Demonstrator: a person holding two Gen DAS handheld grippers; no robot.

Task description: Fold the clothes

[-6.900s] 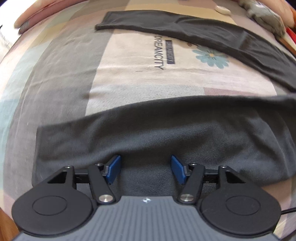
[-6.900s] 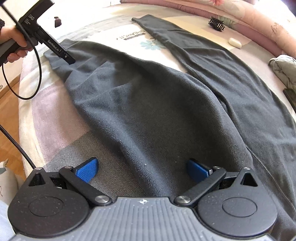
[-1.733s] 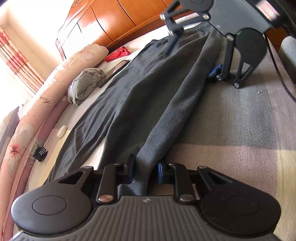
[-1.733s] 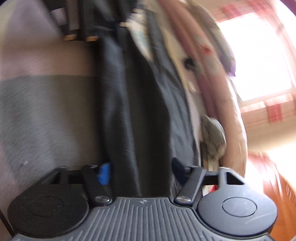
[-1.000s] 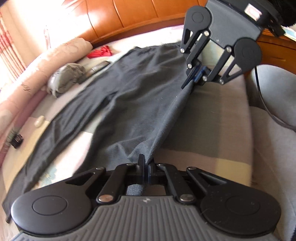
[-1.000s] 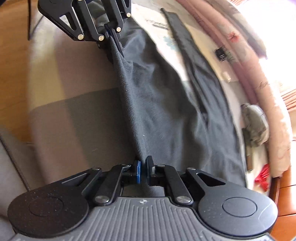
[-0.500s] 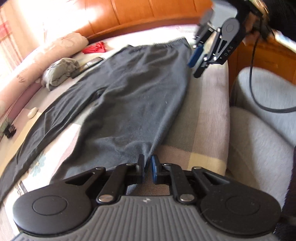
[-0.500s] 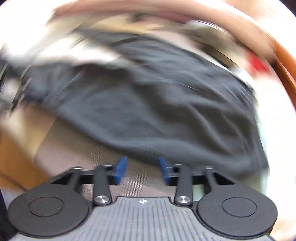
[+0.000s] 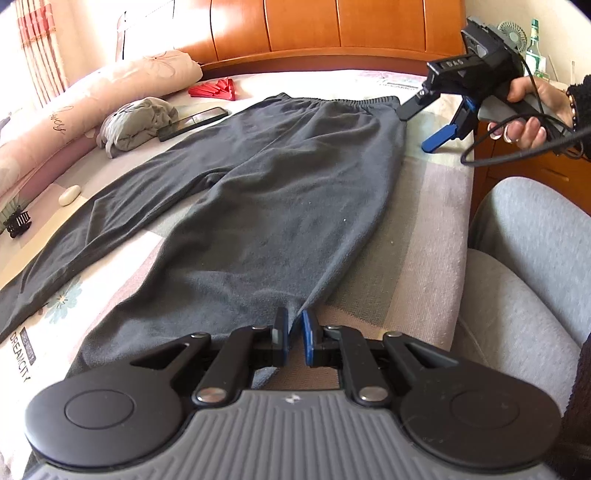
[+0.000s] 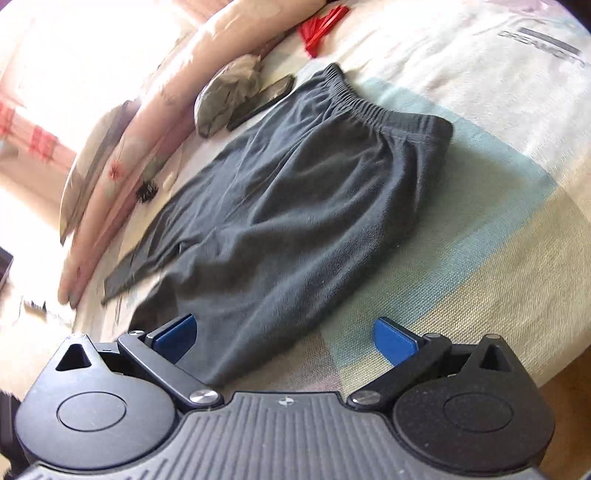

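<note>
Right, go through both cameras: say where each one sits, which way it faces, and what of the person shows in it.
Left wrist: sits on the left tongs, looking along the dark trousers toward the wooden headboard; shows the right tongs in a hand and a grey-clad leg.
Right wrist: sits on the open right tongs, looking down across the trousers' waistband toward the pink bolster; no body part shows.
Shared: trousers, phone, crumpled grey garment, red item.
</note>
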